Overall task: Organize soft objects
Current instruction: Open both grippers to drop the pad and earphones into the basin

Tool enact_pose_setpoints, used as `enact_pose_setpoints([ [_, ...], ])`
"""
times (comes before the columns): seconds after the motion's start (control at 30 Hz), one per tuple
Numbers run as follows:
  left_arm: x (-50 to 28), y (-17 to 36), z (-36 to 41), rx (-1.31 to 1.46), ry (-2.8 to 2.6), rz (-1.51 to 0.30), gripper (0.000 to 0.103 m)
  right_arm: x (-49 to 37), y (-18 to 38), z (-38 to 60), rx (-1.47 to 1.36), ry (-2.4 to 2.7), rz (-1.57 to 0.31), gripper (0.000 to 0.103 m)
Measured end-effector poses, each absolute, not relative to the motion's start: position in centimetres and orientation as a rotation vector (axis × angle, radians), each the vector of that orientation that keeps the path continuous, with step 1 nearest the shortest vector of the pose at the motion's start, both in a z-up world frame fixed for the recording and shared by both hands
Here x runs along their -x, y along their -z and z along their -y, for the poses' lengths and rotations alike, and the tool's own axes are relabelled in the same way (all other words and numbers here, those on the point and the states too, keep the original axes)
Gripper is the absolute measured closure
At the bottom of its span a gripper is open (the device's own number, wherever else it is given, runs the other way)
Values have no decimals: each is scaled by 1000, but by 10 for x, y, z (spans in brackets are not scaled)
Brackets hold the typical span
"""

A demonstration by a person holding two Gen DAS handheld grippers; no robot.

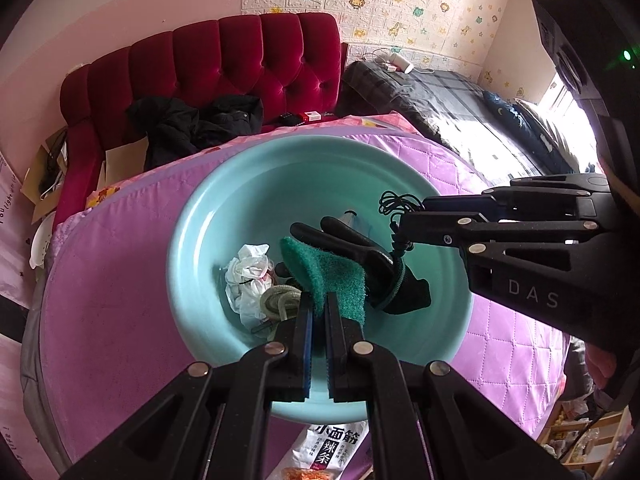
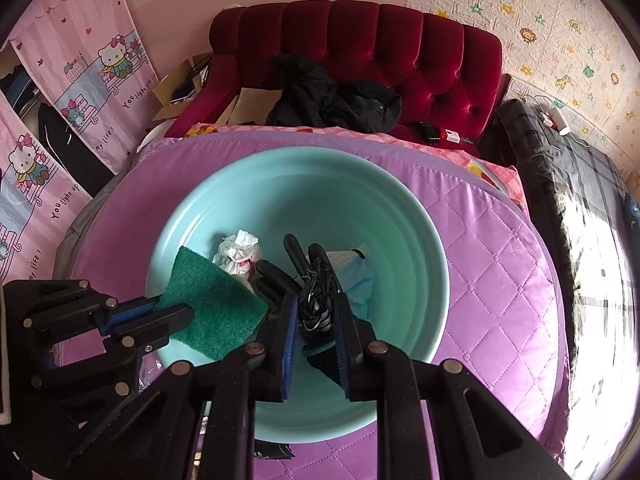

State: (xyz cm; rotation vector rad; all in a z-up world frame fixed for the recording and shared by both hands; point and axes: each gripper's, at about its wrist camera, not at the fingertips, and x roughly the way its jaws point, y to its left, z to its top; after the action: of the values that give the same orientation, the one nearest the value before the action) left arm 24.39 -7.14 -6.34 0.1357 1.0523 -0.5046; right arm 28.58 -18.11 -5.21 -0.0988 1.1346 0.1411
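Observation:
A teal basin (image 1: 200,240) (image 2: 400,208) sits on a purple quilted cover. My left gripper (image 1: 318,304) (image 2: 176,312) is shut on a green scouring pad (image 1: 332,276) (image 2: 212,308) and holds it over the basin. My right gripper (image 2: 316,312) (image 1: 404,236) is shut on a black glove (image 1: 360,252) (image 2: 320,356) tangled with a black cord (image 1: 394,202) (image 2: 316,292), also above the basin. Inside lie crumpled white plastic (image 1: 248,276) (image 2: 238,254), a coiled grey-green rope (image 1: 280,300) and a blue face mask (image 2: 356,276).
A red tufted sofa (image 1: 240,60) (image 2: 360,40) with black clothing (image 1: 192,124) stands behind. A dark plaid bed (image 1: 460,104) is at the right. A snack packet (image 1: 324,448) lies below the basin. Cardboard boxes (image 2: 180,84) and Hello Kitty curtains (image 2: 60,100) are at the left.

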Motion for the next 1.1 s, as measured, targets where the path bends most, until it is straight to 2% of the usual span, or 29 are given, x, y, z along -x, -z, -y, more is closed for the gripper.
enact_pose_setpoints([
  [0.47,-277,93,85,-130,485,-1088,98,-321,87,182,52,-116,-1170,84],
  [0.67,-274,90,87,-140,490,-1073,98,-321,86,185,41,-115,-1161,80],
  [0.77,-273,89,89,-154,479,-1068,96,-321,83,187,33,-115,-1154,74],
  [0.8,-272,88,89,-159,474,-1065,94,-321,81,187,29,-110,-1150,67],
  [0.83,-271,88,89,-163,470,-1064,85,-320,80,188,26,-104,-1145,58],
  [0.87,-269,87,89,-167,466,-1065,68,-320,78,189,22,-98,-1142,54],
  [0.9,-269,87,88,-171,460,-1066,57,-319,76,189,19,-92,-1136,50],
  [0.93,-268,87,88,-174,449,-1064,32,-318,74,190,21,-83,-1130,45],
  [0.97,-267,87,87,-174,439,-1059,15,-317,73,190,27,-73,-1127,42],
  [1.03,-264,85,84,-165,424,-1044,11,-315,71,191,34,-56,-1124,29],
  [1.07,-264,85,82,-164,412,-1041,5,-314,70,192,34,-50,-1124,26],
  [1.1,-263,85,81,-165,401,-1041,1,-313,70,192,36,-39,-1124,15],
])
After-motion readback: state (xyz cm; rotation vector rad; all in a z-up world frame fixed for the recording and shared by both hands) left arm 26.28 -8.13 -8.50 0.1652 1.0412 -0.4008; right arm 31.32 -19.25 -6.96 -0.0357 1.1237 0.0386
